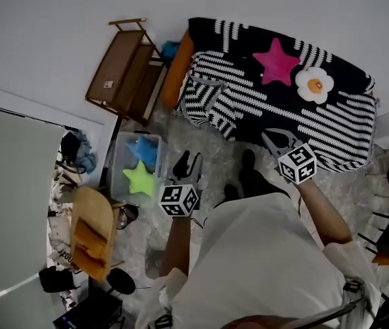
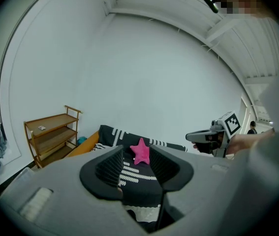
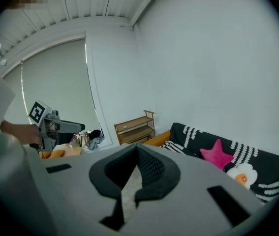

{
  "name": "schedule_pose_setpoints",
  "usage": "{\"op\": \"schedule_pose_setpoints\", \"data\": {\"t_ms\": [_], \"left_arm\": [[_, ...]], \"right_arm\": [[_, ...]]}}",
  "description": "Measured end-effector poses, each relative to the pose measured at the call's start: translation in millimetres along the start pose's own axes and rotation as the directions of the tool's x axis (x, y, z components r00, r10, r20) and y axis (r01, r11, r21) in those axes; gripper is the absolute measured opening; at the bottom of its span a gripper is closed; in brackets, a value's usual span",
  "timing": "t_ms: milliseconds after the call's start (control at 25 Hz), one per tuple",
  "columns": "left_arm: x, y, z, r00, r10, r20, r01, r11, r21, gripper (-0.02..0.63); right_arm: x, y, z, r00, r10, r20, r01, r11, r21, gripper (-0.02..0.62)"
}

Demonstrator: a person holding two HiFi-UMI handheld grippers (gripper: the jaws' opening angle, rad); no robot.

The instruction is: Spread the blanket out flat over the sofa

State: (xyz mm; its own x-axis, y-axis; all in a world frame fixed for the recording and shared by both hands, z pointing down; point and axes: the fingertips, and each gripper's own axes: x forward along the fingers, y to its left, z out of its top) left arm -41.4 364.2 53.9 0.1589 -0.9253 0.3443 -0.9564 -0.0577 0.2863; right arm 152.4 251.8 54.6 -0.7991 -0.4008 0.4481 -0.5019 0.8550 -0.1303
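Blanket (image 1: 276, 108) covers the sofa (image 1: 173, 74), star cushion (image 1: 276, 62) on top; its left-end corner looks folded back. My left tongs (image 1: 184, 163) stand spread, empty. My right tongs (image 1: 276, 141) are pressed together, empty. Advice: pinch that corner alone and draw it outward.

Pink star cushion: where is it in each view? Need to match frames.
Head view: pink star cushion upper right of centre.
Left gripper view: cushion centre, slightly below middle.
Right gripper view: cushion lower right.
Shared landmark: wooden shelf, left of the cushion in all three.
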Motion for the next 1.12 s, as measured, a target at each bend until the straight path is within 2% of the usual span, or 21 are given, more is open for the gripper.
{"op": "schedule_pose_setpoints", "data": {"t_ms": [320, 760, 1120], "left_arm": [[69, 19, 14, 0.999, 0.028, -0.024, -0.029, 0.999, -0.033, 0.169], [185, 36, 16, 0.994, 0.031, -0.109, -0.036, 0.998, -0.050, 0.169], [271, 49, -12, 0.973, 0.035, -0.228, -0.047, 0.998, -0.049, 0.169]], "right_arm": [[55, -51, 12, 0.998, 0.049, -0.036, -0.049, 0.999, 0.019, 0.003], [125, -142, 8, 0.990, 0.102, -0.100, -0.095, 0.993, 0.071, 0.003], [174, -202, -23, 0.972, 0.166, -0.166, -0.148, 0.982, 0.120, 0.003]]}}
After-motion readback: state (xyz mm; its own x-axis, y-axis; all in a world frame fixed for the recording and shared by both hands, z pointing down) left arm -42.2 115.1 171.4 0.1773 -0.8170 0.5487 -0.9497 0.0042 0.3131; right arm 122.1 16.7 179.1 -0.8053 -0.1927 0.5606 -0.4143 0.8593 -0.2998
